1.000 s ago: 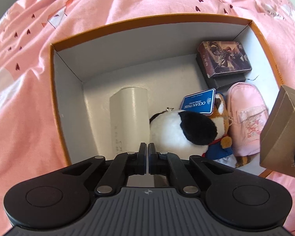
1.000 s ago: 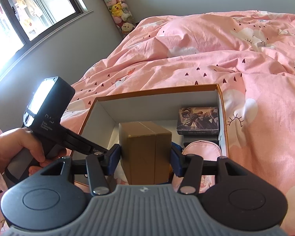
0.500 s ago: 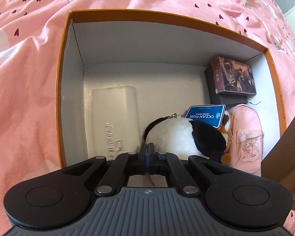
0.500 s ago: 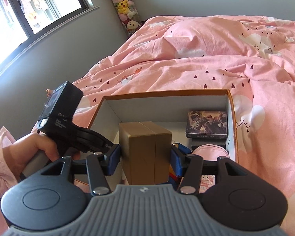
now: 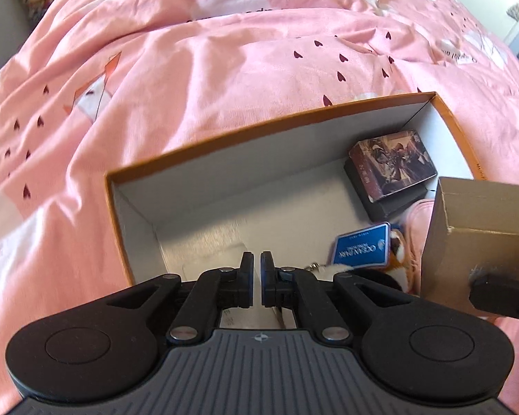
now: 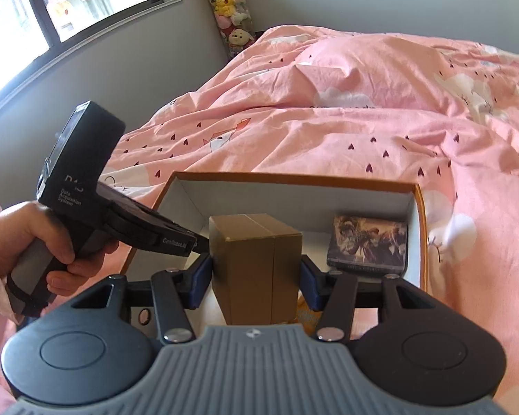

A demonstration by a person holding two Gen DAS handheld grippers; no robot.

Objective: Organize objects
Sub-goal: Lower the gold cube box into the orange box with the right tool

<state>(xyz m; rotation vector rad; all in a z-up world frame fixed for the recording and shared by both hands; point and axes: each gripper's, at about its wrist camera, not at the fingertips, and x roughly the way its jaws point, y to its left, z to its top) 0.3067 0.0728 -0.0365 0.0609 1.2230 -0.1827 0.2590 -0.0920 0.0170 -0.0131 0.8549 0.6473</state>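
Observation:
An open orange-rimmed storage box (image 5: 266,131) (image 6: 294,177) with white inner walls lies on the pink bed. My right gripper (image 6: 256,271) is shut on a brown cardboard box (image 6: 256,263) and holds it above the storage box; it shows at the right of the left wrist view (image 5: 477,228). My left gripper (image 5: 256,276) is shut and empty, over the storage box's near left part. Inside lie a dark picture-printed box (image 5: 391,166) (image 6: 368,243), a plush toy with a blue tag (image 5: 361,249), a pink pouch (image 5: 418,218) and a white flat piece (image 5: 207,259), partly hidden.
The pink heart-print duvet (image 5: 225,69) surrounds the storage box on all sides. A grey wall, a window (image 6: 69,3) and a column of plush toys (image 6: 230,10) stand beyond the bed at the left. A hand holds the left gripper's handle (image 6: 72,186).
The left gripper's view has tilted up and pulled back, so the storage box sits lower in it. The brown box stays in the right gripper, now nearer the storage box's middle.

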